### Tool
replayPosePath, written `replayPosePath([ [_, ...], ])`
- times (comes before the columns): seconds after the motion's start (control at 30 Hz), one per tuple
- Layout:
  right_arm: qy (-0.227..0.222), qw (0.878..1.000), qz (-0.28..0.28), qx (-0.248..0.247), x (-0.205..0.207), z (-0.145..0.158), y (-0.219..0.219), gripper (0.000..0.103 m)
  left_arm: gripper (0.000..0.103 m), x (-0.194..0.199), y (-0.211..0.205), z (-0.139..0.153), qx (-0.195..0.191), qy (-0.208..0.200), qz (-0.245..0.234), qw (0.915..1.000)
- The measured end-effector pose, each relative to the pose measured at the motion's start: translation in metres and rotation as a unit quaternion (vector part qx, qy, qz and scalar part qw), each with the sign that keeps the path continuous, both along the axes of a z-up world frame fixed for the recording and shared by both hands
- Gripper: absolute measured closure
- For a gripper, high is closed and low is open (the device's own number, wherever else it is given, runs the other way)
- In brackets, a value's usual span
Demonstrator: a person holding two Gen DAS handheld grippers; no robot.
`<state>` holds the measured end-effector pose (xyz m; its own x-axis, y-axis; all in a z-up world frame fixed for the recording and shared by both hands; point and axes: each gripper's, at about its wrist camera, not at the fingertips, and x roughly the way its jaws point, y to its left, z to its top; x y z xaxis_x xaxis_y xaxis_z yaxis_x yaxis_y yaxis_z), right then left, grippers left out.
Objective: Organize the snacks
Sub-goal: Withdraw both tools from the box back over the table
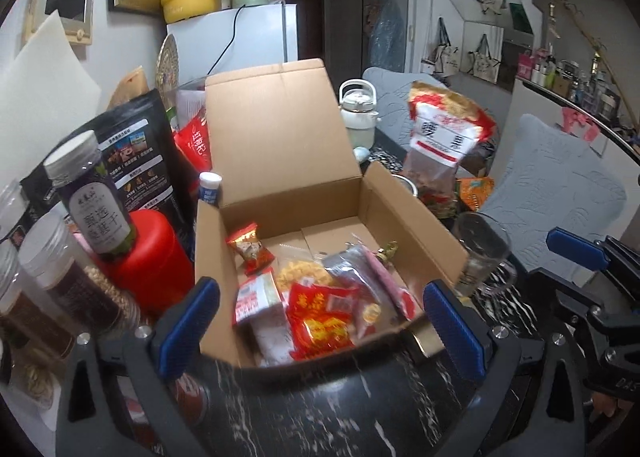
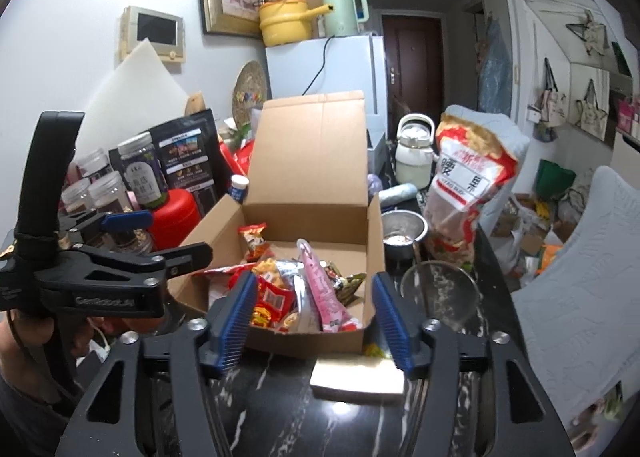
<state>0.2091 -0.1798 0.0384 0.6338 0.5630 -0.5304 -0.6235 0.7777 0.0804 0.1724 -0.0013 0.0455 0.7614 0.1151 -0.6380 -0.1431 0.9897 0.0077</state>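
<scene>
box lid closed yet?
No, the cardboard box has its lid flap standing upright at the back, and the snack packets inside lie exposed.

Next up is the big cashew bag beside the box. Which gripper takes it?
Right, probably. The cashew bag stands right of the cardboard box, on the right gripper's side. That gripper is open and empty. The left gripper, also open and empty, sits nearer the jars.

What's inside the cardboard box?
The cardboard box holds snack packets: red ones, a pink one, a clear bag. They overlap, so whatever lies underneath is hidden.
</scene>
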Motion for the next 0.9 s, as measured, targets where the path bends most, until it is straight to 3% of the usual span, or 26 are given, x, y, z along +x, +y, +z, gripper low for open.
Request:
replayPosePath([
  [0.4,-0.013,0.999,-0.029,0.011,-0.052,0.007,-0.039,0.015,0.000,-0.071,-0.037,0.017,0.050,-0.039,0.002,0.9980],
  [0.63,-0.001,0.999,-0.042,0.013,-0.075,-0.003,-0.057,0.014,0.000,-0.098,-0.053,0.008,0.055,-0.041,-0.008,0.9977],
  [0.9,0.021,0.999,-0.047,0.014,-0.087,-0.026,-0.073,0.014,0.000,-0.109,-0.063,-0.019,0.039,-0.014,-0.012,0.9991],
])
